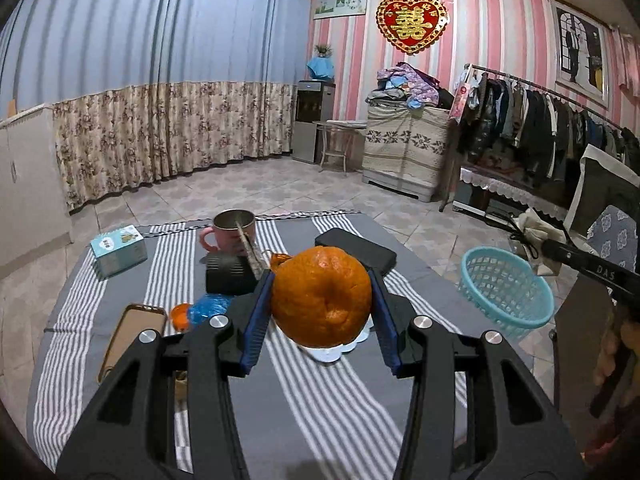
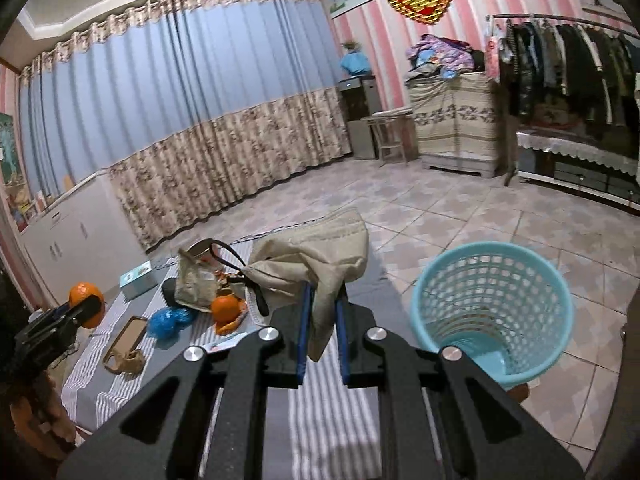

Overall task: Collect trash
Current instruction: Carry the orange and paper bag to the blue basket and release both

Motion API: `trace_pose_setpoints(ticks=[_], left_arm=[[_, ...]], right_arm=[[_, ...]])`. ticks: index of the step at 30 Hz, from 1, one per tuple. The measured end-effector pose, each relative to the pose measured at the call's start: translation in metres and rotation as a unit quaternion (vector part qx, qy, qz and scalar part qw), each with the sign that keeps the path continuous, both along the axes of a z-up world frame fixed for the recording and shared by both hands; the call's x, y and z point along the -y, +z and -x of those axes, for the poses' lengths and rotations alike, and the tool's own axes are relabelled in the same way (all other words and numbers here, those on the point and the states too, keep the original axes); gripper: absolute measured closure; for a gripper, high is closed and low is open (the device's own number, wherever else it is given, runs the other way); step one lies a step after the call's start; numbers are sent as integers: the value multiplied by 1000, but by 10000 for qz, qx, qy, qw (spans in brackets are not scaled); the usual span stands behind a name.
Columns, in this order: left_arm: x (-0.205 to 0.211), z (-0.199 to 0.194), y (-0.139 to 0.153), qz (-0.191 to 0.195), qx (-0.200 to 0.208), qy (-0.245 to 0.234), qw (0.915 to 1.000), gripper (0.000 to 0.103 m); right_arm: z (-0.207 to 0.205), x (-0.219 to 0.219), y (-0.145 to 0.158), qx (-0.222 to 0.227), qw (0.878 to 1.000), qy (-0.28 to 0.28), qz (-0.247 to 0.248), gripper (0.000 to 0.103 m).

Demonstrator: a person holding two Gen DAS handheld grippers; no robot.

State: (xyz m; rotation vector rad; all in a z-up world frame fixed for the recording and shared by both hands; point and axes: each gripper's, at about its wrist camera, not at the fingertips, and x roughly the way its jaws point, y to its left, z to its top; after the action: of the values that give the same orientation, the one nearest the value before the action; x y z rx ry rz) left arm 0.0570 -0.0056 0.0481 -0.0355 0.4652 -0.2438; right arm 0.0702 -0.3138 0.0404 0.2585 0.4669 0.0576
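My left gripper is shut on a whole orange and holds it above the striped table cloth. It also shows at the left of the right wrist view with the orange. My right gripper is shut on a beige cloth bag with black handles, lifted over the table. The bag shows at the right in the left wrist view. A light blue plastic basket stands on the floor by the table's right edge; it also shows in the left wrist view.
On the table lie a crumpled blue wrapper, a second orange with peel, a pink mug, a black cylinder, a tissue box, a phone, a black case and white paper.
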Motion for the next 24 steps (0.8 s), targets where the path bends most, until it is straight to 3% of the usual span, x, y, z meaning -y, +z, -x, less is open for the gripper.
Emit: trace_pose_setpoints(ticks=[7,12,24], left_arm=[[24,1,1,-118,20,-79,9999,58],[54,-9,-2,-278,118,-261,9992,58],[186,-65,-34,-347,150,-1505,9879,58]], right_arm=[[14,35,7,162,9993,-332,-91,91],[18,66,8,269,9979,-559,210,91],[-14,154,-26,33,9907,-1347,204,91]])
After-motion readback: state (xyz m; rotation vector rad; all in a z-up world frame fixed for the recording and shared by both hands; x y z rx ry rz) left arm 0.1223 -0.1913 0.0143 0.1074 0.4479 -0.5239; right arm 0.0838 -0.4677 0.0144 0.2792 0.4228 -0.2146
